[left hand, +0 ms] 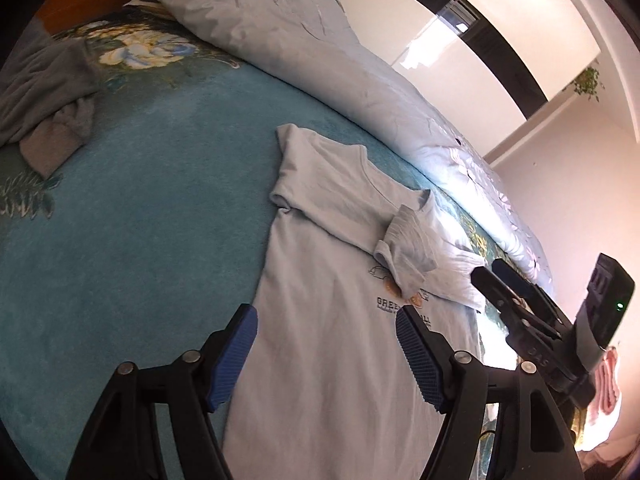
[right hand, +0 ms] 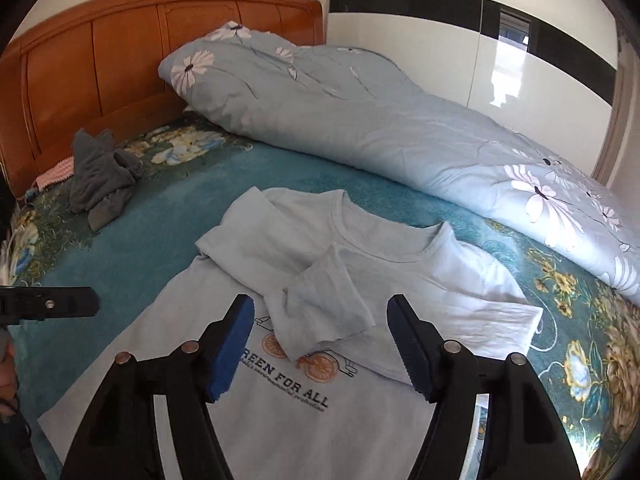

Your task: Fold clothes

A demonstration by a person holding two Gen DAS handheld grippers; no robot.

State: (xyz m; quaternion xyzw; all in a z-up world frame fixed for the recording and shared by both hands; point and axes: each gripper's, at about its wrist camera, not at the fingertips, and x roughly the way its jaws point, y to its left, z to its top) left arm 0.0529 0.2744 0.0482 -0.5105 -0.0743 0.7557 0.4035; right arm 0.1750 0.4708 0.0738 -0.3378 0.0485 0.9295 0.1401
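A pale blue T-shirt [left hand: 320, 280] [right hand: 280, 412] lies face up on the teal bedspread [left hand: 140, 200] [right hand: 160, 240], its print reading "GREEN FOR ALL". One sleeve [left hand: 408, 248] [right hand: 320, 280] is folded in over the chest and covers part of the print. My left gripper [left hand: 326, 332] hovers open over the shirt's body with nothing between its blue pads. My right gripper [right hand: 320, 304] stands open above the print; the folded sleeve shows in the gap, and the pads do not press it. In the left wrist view the right gripper [left hand: 488, 269] hangs by the shirt's right sleeve.
A crumpled grey garment [left hand: 48, 92] [right hand: 100, 176] lies at the far left near the wooden headboard [right hand: 120, 48]. A bunched floral duvet [left hand: 300, 48] [right hand: 360, 120] runs along the bed's far side. A white wardrobe [right hand: 440, 40] stands behind it.
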